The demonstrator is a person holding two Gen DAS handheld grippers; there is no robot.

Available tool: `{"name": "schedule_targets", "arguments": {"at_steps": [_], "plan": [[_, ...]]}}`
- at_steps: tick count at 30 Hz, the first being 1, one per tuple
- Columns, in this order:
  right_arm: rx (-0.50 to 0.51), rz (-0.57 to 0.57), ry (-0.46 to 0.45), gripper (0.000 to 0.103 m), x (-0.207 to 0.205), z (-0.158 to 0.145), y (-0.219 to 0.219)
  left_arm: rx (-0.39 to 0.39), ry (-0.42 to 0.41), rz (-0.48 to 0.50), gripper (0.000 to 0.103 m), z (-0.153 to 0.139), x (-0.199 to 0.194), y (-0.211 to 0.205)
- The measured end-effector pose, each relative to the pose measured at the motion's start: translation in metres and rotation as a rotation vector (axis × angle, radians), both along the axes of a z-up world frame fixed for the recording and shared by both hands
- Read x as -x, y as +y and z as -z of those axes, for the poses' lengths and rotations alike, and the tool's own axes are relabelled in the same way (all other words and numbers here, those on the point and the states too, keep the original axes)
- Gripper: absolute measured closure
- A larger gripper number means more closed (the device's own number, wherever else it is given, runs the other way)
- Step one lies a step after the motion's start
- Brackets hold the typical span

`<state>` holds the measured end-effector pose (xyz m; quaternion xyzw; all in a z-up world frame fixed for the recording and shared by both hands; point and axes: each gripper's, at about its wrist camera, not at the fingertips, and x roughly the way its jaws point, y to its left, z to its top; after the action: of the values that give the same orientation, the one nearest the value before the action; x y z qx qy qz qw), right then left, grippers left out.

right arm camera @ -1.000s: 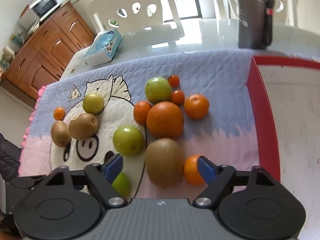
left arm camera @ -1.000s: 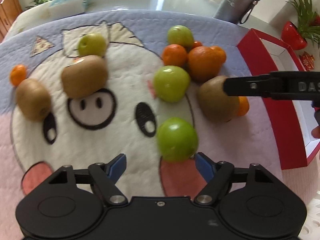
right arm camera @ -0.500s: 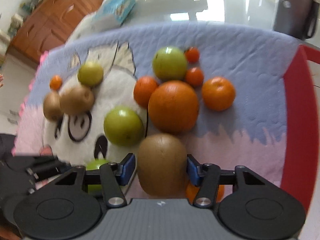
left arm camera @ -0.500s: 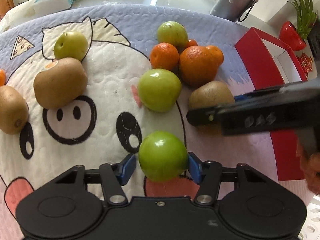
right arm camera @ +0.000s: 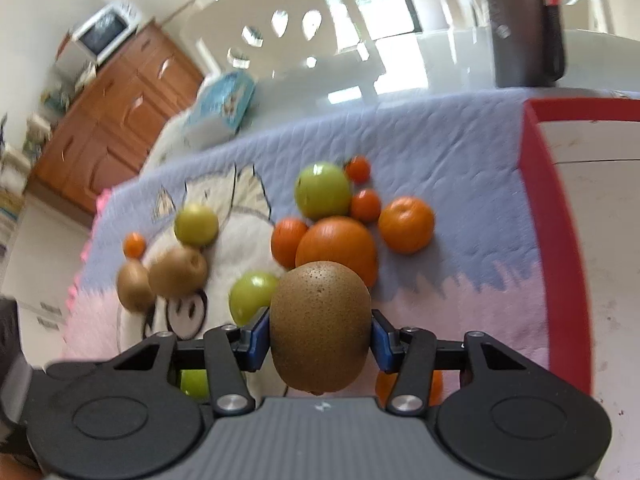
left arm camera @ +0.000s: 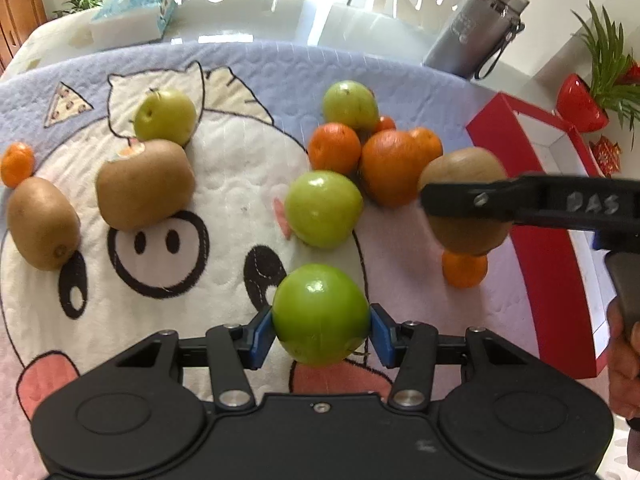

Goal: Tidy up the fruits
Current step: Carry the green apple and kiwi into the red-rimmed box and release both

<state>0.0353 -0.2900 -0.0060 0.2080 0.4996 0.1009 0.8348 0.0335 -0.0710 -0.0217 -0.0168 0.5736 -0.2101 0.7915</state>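
My left gripper [left arm camera: 321, 336] is shut on a green apple [left arm camera: 320, 314] and holds it just above the cartoon-pig mat [left arm camera: 224, 216]. My right gripper [right arm camera: 319, 336] is shut on a brown kiwi [right arm camera: 320, 326], lifted off the mat; it shows in the left wrist view [left arm camera: 464, 204] at the right, above a small orange [left arm camera: 464, 268]. On the mat lie two more kiwis [left arm camera: 144, 184], green apples [left arm camera: 323, 209] and a cluster of oranges [left arm camera: 390, 172]. A red-rimmed white box [right arm camera: 560, 248] stands at the right.
A grey flask [left arm camera: 476, 28] stands behind the mat at the back right. A tissue pack [left arm camera: 132, 8] lies at the back left. A red pot with a plant [left arm camera: 588, 100] is beyond the box. A white chair [right arm camera: 304, 36] stands behind the table.
Both grippers closed on their fruit: left on the green apple, right on the kiwi. The kiwi has risen off the mat, uncovering the small orange beneath it.
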Motion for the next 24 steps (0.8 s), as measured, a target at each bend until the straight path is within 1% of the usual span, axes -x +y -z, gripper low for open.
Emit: {"name": "schedule_targets", "arguments": {"at_steps": [3,5,7,12,16,19,21,24], "plan": [[-0.023,0.041,-0.036,0.050,0.002,-0.016,-0.016,0.003,-0.028,-0.005,0.044,-0.014,0.000,0.002],[-0.032,0.070,-0.062,0.050,0.006,-0.028,-0.030,-0.004,-0.065,0.028,0.044,-0.026,-0.001,-0.002],[-0.022,0.093,-0.086,0.050,0.011,-0.039,-0.045,-0.016,-0.097,0.058,0.044,-0.039,-0.003,-0.010],[0.009,0.165,-0.121,0.050,0.032,-0.055,-0.086,0.007,-0.155,0.095,0.044,-0.065,-0.014,-0.038],[0.024,0.237,-0.121,0.050,0.056,-0.056,-0.122,0.036,-0.187,0.130,0.044,-0.082,-0.022,-0.069],[0.041,0.267,-0.122,0.050,0.074,-0.056,-0.144,0.067,-0.191,0.160,0.044,-0.091,-0.029,-0.097],[0.051,0.281,-0.114,0.050,0.085,-0.052,-0.155,0.077,-0.189,0.179,0.044,-0.093,-0.034,-0.118],[0.061,0.303,-0.089,0.050,0.100,-0.040,-0.168,0.061,-0.153,0.193,0.044,-0.090,-0.039,-0.155]]}}
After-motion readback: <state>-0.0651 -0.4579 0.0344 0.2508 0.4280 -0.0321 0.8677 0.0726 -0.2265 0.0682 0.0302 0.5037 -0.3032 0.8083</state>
